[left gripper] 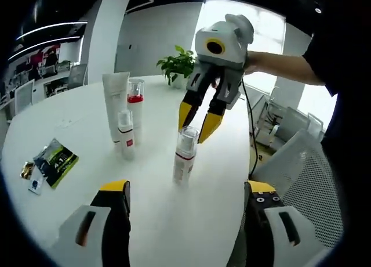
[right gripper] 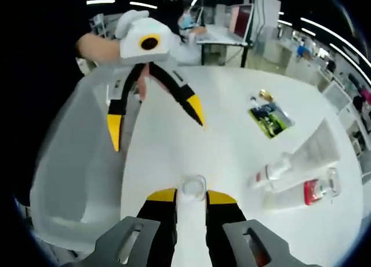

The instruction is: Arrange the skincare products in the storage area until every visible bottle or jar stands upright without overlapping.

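- I am judging the job to be nearly finished: on the round white table (left gripper: 75, 139) every skincare item I can see is standing upright, and none is lying across another.
- At the far left I am seeing a tight group: a tall white tube (left gripper: 115, 104), a clear bottle with a red band (left gripper: 135, 104) just beside it, and a small white bottle (left gripper: 126, 134) in front.
- The clear-capped bottle (left gripper: 185, 155) is standing alone to the right, nearer me, well apart from that group.
- My right gripper (left gripper: 200, 123) is hovering at that bottle's cap, its jaws parted about a cap's width, tips either side of the top; in the right gripper view the cap (right gripper: 192, 187) is sitting between the yellow tips. I cannot tell whether they are touching it.
- My left gripper (left gripper: 185, 191) is spread wide, holding nothing, pulled back near the table's edge.
- Some small packets (left gripper: 52, 161) are lying flat at the near left; a potted plant (left gripper: 177, 64) is standing at the far side.
- What is left, I am guessing, is letting go and backing away.
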`<state>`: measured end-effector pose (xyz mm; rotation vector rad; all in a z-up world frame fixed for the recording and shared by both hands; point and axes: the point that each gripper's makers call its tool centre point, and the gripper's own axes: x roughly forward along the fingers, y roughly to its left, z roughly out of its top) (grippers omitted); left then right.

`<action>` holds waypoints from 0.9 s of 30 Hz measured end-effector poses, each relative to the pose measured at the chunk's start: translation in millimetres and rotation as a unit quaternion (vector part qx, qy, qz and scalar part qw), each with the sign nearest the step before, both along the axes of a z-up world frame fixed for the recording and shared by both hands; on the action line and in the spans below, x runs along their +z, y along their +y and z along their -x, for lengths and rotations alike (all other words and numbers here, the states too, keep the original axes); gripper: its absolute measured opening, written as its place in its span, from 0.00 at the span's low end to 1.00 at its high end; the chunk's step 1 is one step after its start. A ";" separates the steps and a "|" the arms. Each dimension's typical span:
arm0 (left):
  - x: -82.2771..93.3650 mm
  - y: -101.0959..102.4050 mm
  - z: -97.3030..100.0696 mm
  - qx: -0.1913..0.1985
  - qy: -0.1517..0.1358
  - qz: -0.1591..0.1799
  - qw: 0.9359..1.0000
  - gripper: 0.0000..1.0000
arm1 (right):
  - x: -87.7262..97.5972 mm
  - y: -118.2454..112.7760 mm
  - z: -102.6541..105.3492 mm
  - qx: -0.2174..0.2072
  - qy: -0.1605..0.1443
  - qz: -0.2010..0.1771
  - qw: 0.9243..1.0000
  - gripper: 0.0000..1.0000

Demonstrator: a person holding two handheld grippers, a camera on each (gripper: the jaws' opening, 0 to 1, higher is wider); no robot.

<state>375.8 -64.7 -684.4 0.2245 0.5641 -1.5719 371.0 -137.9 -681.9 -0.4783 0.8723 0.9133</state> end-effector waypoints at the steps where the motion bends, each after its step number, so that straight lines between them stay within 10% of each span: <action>1: -1.0 1.2 -1.4 0.004 0.000 0.000 1.000 0.76 | -1.0 -1.7 -0.8 -0.001 0.000 0.001 1.000 0.09; 27: -9.3 32.2 -27.6 0.100 0.009 -0.001 0.995 0.92 | -2.6 -69.9 -74.3 -0.056 -0.050 0.024 0.997 0.09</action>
